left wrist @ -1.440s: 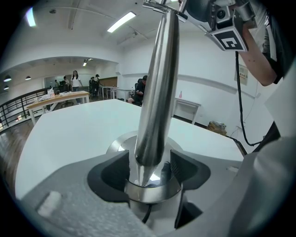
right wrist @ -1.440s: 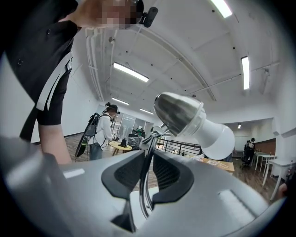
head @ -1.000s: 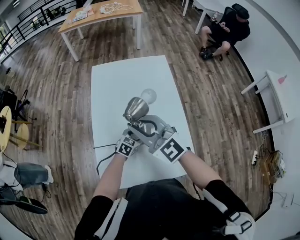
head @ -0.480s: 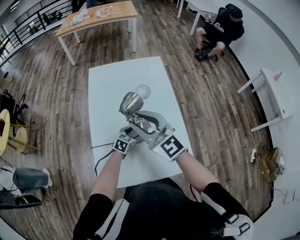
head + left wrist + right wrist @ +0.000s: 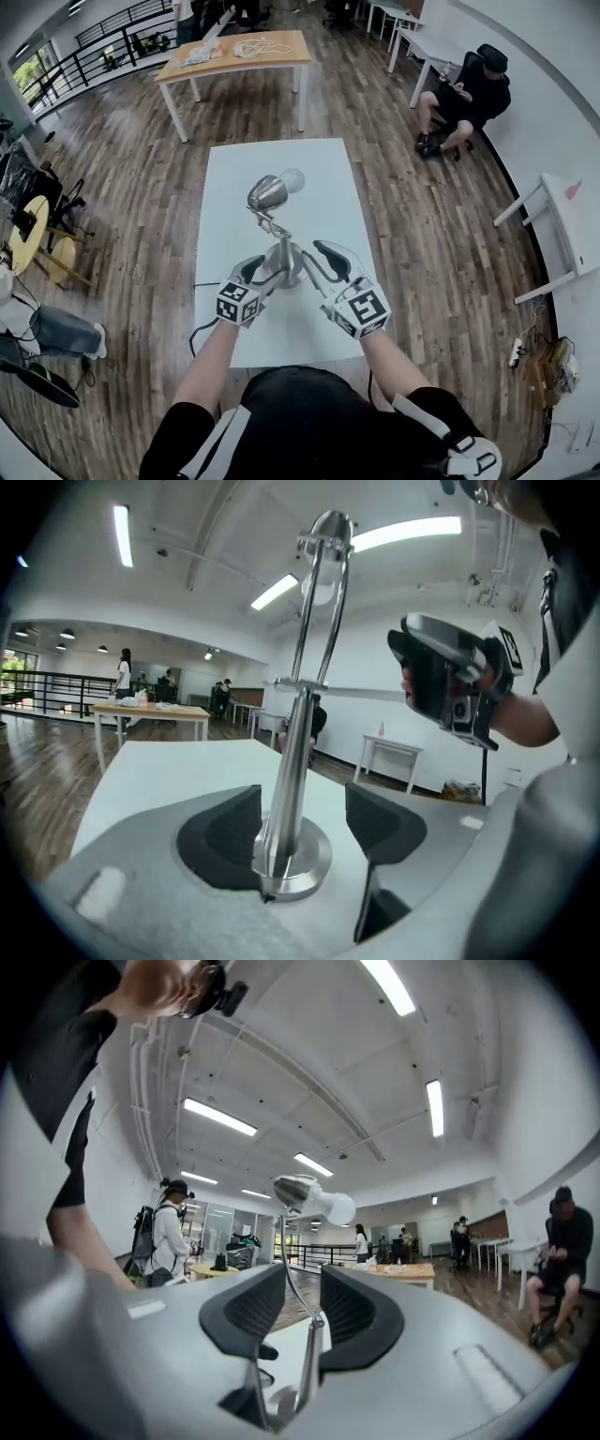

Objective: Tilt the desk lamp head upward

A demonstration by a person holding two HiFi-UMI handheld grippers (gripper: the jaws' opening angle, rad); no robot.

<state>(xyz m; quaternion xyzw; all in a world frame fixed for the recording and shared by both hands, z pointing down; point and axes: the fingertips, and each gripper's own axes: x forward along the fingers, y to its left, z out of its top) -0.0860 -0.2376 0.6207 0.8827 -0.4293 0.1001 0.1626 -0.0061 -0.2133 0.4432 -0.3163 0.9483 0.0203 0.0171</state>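
Desk lamp (image 5: 278, 234) stands dead centre of the head view on the white table (image 5: 230, 178), its round base (image 5: 289, 275) between the two grippers and its steel head (image 5: 267, 194) with the bulb (image 5: 292, 179) reaching toward the top of the frame. Left gripper (image 5: 258, 275), just left of the base, has its claw spread wide, and the pole (image 5: 302, 724) stands between the pads, unsqueezed. Right gripper (image 5: 317, 259), just right of the base, shows a narrow gap that has just been opening, pads pressing on nothing, the lamp visible beyond them.
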